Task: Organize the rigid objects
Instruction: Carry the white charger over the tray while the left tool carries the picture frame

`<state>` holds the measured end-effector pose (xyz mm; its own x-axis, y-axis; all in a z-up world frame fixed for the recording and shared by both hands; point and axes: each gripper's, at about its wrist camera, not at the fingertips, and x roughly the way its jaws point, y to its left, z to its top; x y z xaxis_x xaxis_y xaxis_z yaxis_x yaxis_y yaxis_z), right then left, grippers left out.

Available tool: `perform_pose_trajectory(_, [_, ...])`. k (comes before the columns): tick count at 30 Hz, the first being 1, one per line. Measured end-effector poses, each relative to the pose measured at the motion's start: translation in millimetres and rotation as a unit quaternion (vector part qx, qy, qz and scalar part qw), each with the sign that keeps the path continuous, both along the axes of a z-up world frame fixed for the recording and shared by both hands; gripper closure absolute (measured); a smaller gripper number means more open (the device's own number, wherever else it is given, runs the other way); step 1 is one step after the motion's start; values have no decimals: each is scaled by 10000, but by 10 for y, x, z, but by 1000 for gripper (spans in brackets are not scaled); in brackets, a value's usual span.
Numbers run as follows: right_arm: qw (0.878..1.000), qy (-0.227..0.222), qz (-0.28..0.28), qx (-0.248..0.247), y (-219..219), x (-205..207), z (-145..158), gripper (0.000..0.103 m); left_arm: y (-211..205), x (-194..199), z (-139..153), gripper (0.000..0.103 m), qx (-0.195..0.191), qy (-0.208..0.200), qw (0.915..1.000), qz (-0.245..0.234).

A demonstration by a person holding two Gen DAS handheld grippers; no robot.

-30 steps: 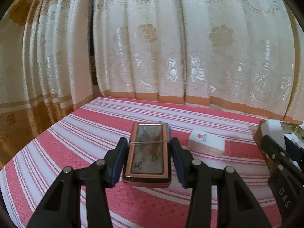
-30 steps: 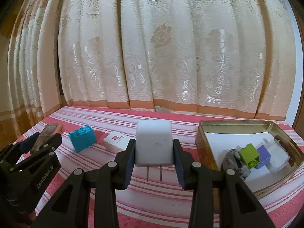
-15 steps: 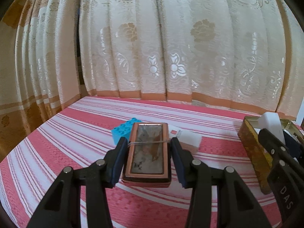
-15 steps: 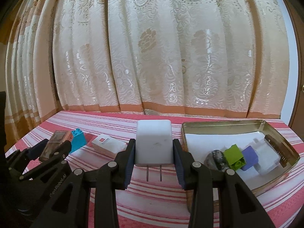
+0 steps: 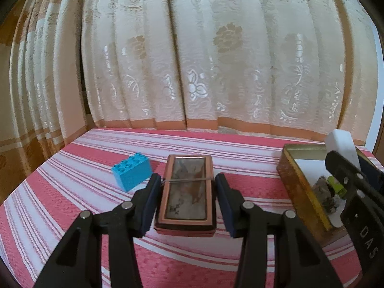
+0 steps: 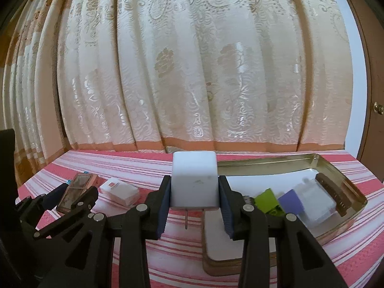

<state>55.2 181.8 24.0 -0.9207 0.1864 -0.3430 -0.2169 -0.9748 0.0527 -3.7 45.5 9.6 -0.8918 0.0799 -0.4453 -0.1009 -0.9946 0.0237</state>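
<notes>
My left gripper (image 5: 187, 180) is shut on a copper-brown flat case (image 5: 187, 206) with a thin band across it, held above the striped bed cover. In the right wrist view my right gripper (image 6: 194, 182) is shut on a white plug charger (image 6: 194, 168), prongs down, by the left end of an open gold tin (image 6: 264, 164). The tin holds a green brick (image 6: 265, 198), a purple block (image 6: 291, 200), a white item and a brown item. A blue brick (image 5: 131, 171) and a small white box (image 6: 118, 190) lie on the cover.
The tin (image 5: 300, 187) sits just right of the left gripper, with the right gripper (image 5: 352, 165) over it. Cream curtains close off the back and left. A brown door (image 6: 374, 96) stands at the far right. The pink striped cover (image 5: 72, 192) slopes off at the left.
Both grippers have carried their loads to the right. The tin is closer in both views. In the left view the blue brick has appeared and the white box is now hidden behind the case.
</notes>
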Motion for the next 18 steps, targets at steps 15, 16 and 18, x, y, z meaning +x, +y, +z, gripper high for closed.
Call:
perform_pose_trajectory(15, [9992, 139, -361, -50, 540, 194, 38, 62, 579, 143, 98, 57, -14, 124, 9990, -423])
perform_pose_trajectory(16, [9992, 147, -381, -50, 569, 202, 43, 62, 615, 154, 107, 57, -11, 137, 9989, -448])
perform_pose_trajectory(18, [9988, 168, -457, -53, 669, 233, 48, 62, 715, 168, 121, 57, -18, 157, 9985, -520])
